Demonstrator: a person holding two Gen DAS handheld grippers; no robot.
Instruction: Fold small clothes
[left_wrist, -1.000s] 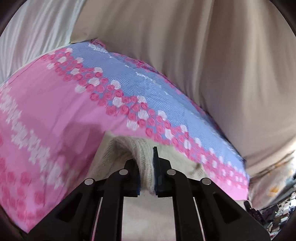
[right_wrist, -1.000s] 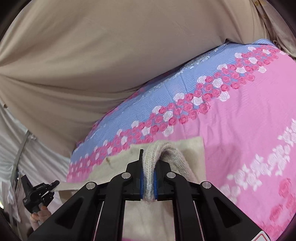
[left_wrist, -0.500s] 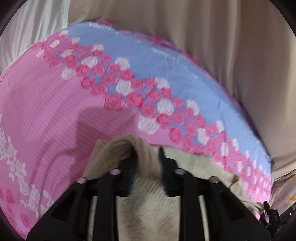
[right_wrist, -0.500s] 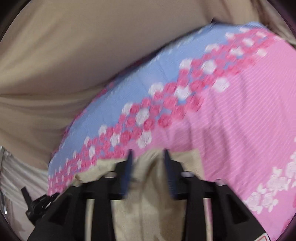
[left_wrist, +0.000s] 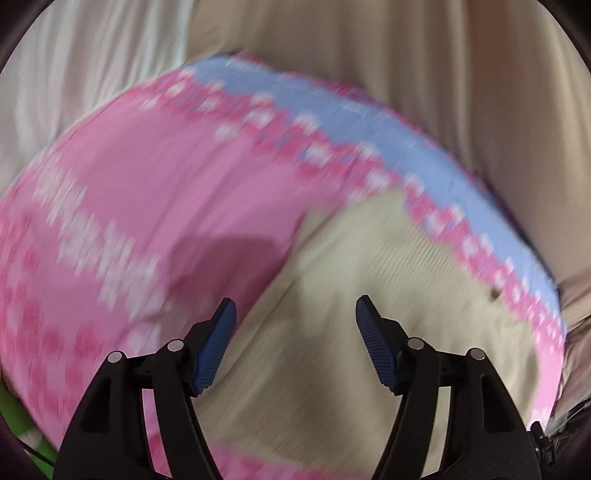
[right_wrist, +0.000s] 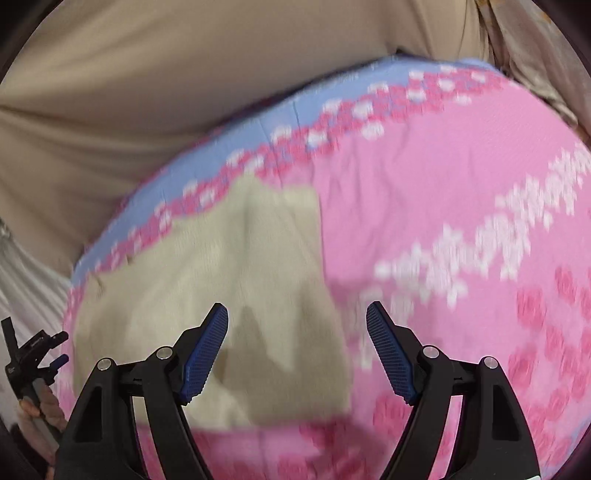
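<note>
A cream knit garment (left_wrist: 388, 258) lies spread flat on a pink and blue floral bedsheet (left_wrist: 166, 206). My left gripper (left_wrist: 295, 301) hovers over the garment's left part. Its jaws are opening and nothing sits between the blue pads (left_wrist: 216, 350). In the right wrist view the same garment (right_wrist: 221, 258) reaches the sheet's blue border. My right gripper (right_wrist: 297, 305) hangs over its right edge, jaws opening, with only cloth lying below them. The picture is blurred by motion.
Beige draped fabric (left_wrist: 406, 74) rises behind the bed, with white cloth (left_wrist: 74, 74) to its left. At the right wrist view's left edge a hand (right_wrist: 40, 410) holds the left gripper (right_wrist: 63, 347). The pink sheet (right_wrist: 424, 206) stretches away to the right.
Both grippers were shut on a raised fold of the cream knit. They have let go and opened wide, and the garment now lies flat on the sheet.
</note>
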